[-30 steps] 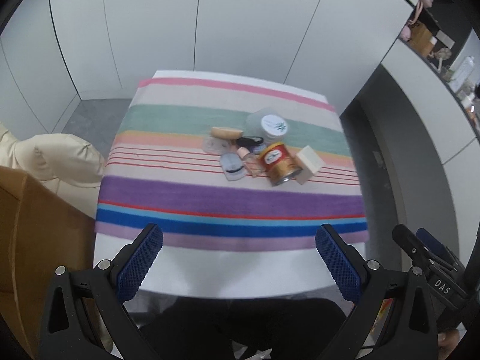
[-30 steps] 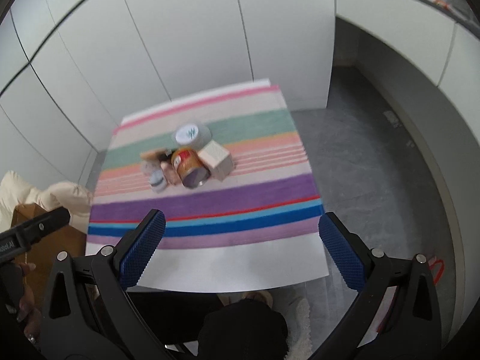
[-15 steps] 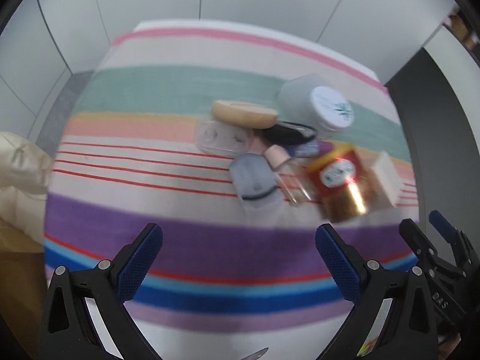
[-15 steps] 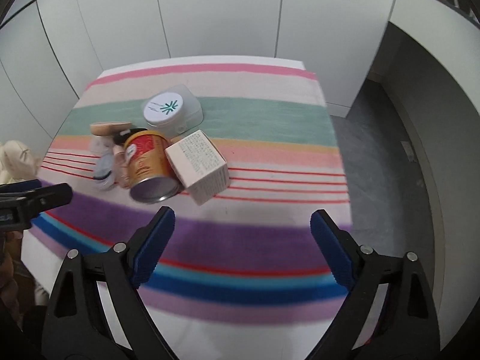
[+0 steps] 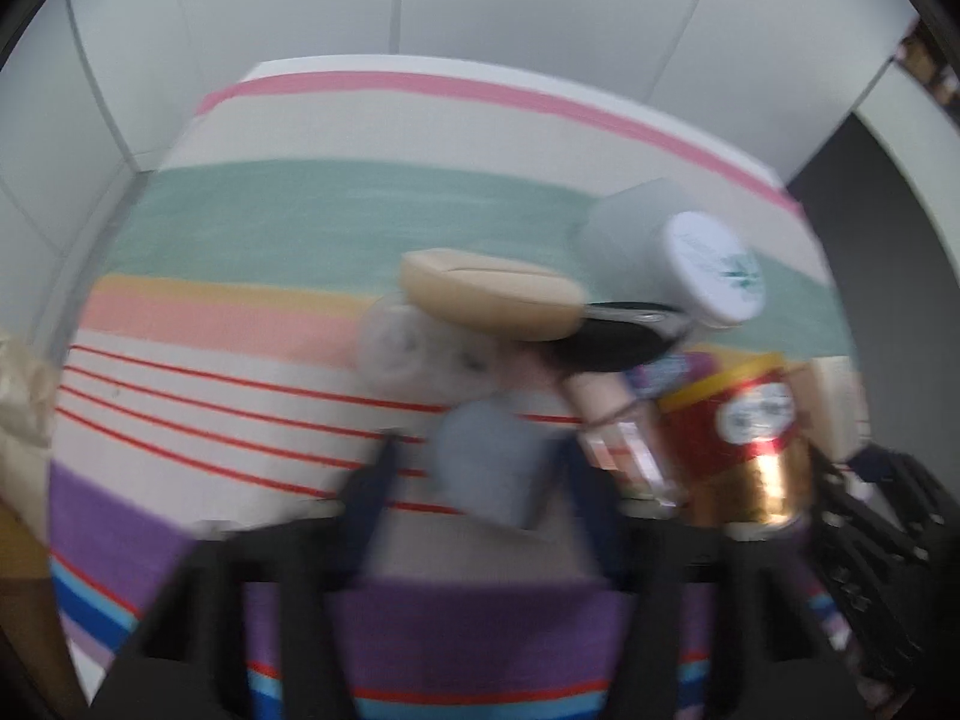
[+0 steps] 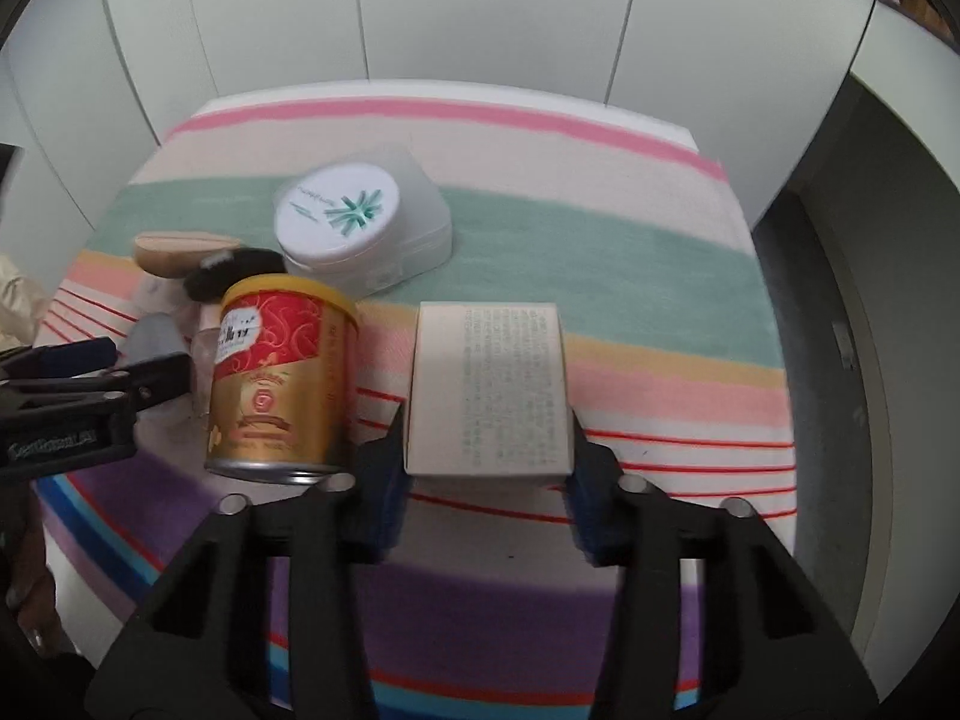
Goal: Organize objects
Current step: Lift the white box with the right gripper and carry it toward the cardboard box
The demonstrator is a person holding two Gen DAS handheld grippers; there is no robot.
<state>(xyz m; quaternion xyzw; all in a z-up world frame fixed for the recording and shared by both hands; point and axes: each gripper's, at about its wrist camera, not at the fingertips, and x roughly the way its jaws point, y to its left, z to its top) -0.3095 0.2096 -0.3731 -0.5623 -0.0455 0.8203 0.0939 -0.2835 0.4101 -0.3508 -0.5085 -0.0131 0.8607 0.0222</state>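
Observation:
A pile of small items lies on a striped cloth (image 6: pixel 630 252). My right gripper (image 6: pixel 486 468) is shut on a cream printed box (image 6: pixel 489 390), its blue pads pressing both sides. A red and gold can (image 6: pixel 282 372) lies on its side just left of the box. My left gripper (image 5: pixel 480 480) is closed around a small grey-blue case (image 5: pixel 486 468); this view is blurred. It also shows at the left of the right wrist view (image 6: pixel 138 360). Behind lie a beige compact (image 5: pixel 486 294), a black case (image 5: pixel 618 336) and a white round lid on a clear box (image 6: pixel 342 210).
A clear lens case (image 5: pixel 408 354) and a small pink bottle (image 5: pixel 606 414) lie in the pile. White cabinet doors (image 6: pixel 480 18) stand behind the table. Dark floor (image 6: pixel 852 330) lies to the right. A cream cushion (image 5: pixel 18 396) sits at the left.
Both grippers moved forward and down to the pile. The right closed on the cream box. The left closed around the grey-blue case.

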